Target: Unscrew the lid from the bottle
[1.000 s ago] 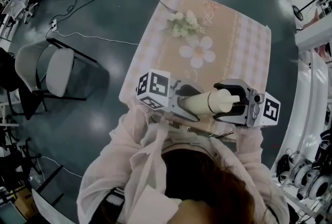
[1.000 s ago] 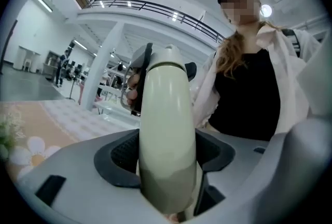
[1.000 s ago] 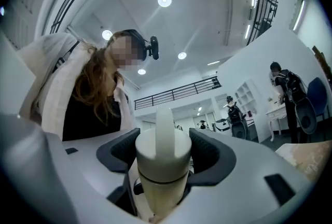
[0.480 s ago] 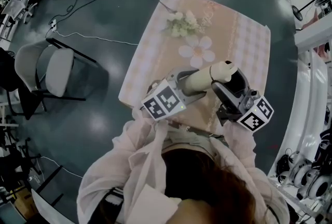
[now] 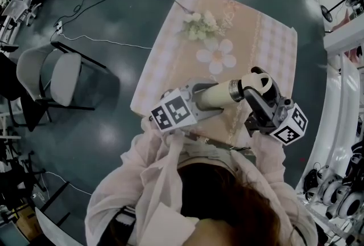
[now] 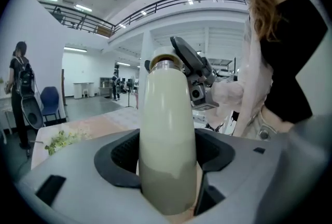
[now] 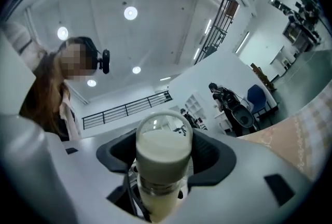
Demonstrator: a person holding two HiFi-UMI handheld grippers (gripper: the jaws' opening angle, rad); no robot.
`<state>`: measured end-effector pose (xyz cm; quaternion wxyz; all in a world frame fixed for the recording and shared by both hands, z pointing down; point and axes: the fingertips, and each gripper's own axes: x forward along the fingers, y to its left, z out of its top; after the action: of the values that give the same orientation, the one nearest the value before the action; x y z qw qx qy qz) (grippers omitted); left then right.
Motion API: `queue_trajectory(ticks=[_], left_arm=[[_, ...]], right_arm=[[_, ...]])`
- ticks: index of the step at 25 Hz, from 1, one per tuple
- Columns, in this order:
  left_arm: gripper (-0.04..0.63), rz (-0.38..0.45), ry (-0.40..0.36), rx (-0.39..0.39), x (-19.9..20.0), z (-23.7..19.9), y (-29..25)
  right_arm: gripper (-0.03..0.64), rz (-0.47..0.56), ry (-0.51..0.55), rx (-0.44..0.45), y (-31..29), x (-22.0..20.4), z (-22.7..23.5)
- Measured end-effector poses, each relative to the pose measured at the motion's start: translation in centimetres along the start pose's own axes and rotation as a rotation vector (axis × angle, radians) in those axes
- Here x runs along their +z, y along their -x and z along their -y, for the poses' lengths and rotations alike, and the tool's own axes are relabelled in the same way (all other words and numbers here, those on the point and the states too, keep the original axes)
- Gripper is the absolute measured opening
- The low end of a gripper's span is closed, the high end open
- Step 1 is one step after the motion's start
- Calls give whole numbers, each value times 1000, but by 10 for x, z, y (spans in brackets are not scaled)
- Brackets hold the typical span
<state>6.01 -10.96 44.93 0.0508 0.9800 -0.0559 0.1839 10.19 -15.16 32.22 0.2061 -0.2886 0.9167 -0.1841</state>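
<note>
A cream bottle [image 5: 217,96] hangs level over the table's near edge, its body clamped in my left gripper [image 5: 202,100]. Its bare silver neck [image 5: 234,90] points right at the cream lid [image 5: 260,81], which sits in my right gripper [image 5: 259,87] just off the neck. The right jaws have just been closing, and the lid is between them. In the left gripper view the bottle [image 6: 166,129] rises from my left gripper [image 6: 168,163], silver neck [image 6: 165,65] uppermost, the right gripper [image 6: 196,72] behind it. In the right gripper view the lid [image 7: 163,151] fills my right gripper [image 7: 163,168].
The table [image 5: 276,40] has a pink checked cloth, with a bunch of pale flowers [image 5: 200,25] and a white flower shape [image 5: 217,57] on its far half. A grey chair [image 5: 54,77] and floor cables [image 5: 102,41] lie to the left. White equipment [image 5: 344,97] lines the right.
Both grippers swung with the bottle, its lid end rising toward the table's far side. The right gripper shifted round the lid; the silver neck, covered before, now shows bare.
</note>
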Motion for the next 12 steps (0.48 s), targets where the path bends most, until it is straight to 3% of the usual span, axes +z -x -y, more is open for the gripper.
queue_trajectory(ticks=[4,12], left_arm=[[316,90,92,13,7,-11,13],[316,173,151,198,13,-49,32]], right_arm=[[308,22,49,-32,10,21,12],[311,-127,161,-217,15,-9,37]])
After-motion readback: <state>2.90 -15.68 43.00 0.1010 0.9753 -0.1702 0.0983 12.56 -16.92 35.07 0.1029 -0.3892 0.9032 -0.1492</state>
